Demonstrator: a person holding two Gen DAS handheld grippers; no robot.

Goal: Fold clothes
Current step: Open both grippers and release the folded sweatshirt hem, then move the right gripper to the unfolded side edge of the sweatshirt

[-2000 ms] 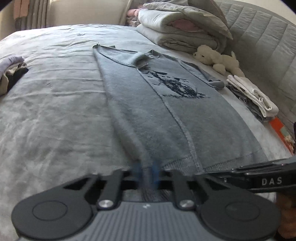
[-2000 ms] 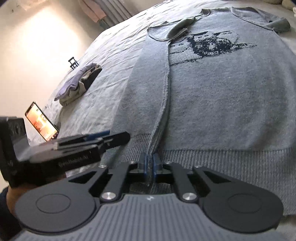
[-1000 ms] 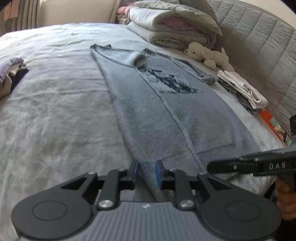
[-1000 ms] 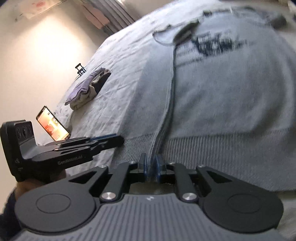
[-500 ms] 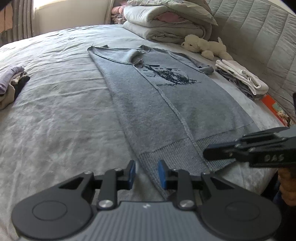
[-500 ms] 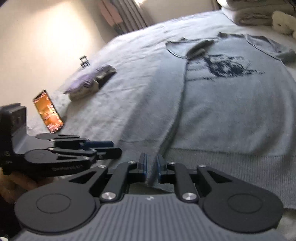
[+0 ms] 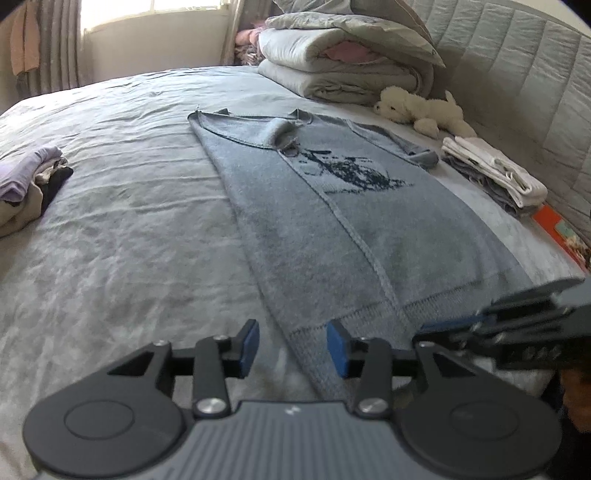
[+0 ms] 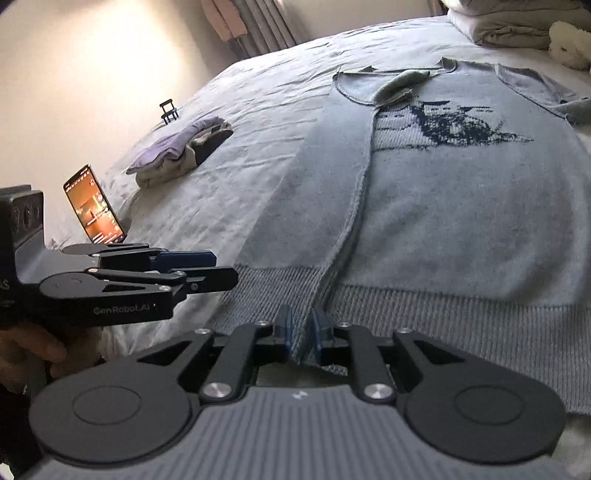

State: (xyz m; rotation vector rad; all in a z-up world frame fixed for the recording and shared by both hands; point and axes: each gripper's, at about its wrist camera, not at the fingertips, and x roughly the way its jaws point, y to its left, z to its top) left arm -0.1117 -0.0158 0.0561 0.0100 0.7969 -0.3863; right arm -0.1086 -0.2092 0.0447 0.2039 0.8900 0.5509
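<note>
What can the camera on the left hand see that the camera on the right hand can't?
Only the left wrist view shows the folded white cloths by the quilted headboard, the orange book and the window.

Only the right wrist view shows the lit phone propped on the bed, and a small black stand behind it.

Both show the blue sweater with one side folded in, the purple clothes pile, the white plush toy and the stacked bedding. The left tool is opening; the right tool pinches the hem.
</note>
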